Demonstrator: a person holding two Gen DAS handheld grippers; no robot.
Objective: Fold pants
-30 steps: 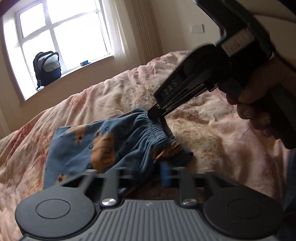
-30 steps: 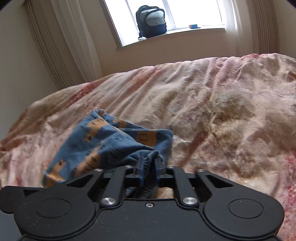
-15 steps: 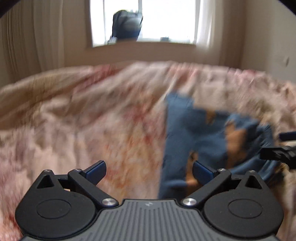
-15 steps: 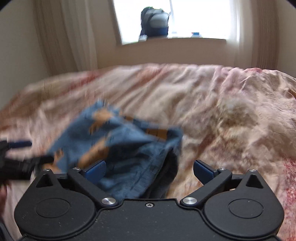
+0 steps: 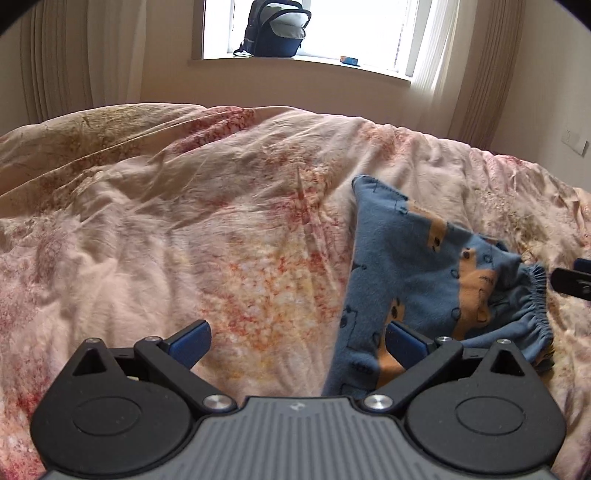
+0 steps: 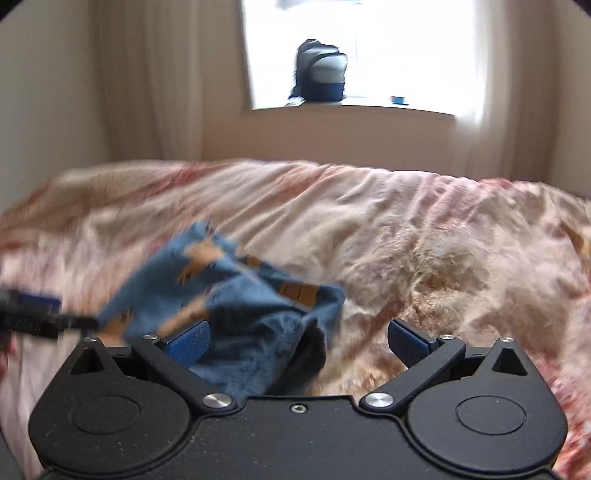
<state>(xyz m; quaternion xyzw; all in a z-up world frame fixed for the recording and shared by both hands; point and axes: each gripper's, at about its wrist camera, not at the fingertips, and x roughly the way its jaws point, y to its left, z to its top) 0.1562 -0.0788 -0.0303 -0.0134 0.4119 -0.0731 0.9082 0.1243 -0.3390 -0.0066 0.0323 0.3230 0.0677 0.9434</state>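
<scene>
Small blue pants with orange bear prints lie folded in a loose heap on the pink floral bedspread, elastic waistband to the right. My left gripper is open and empty, its right finger just over the pants' left edge. In the right wrist view the pants lie to the lower left, blurred. My right gripper is open and empty, its left finger over the cloth. The tip of the other gripper shows at each view's edge.
A dark backpack and a small blue box sit on the windowsill behind the bed. Curtains hang at both sides of the window. The bedspread is rumpled with ridges around the pants.
Both grippers let go of the waistband and opened. Both pulled back and swung apart, and the pants dropped onto the bedspread.
</scene>
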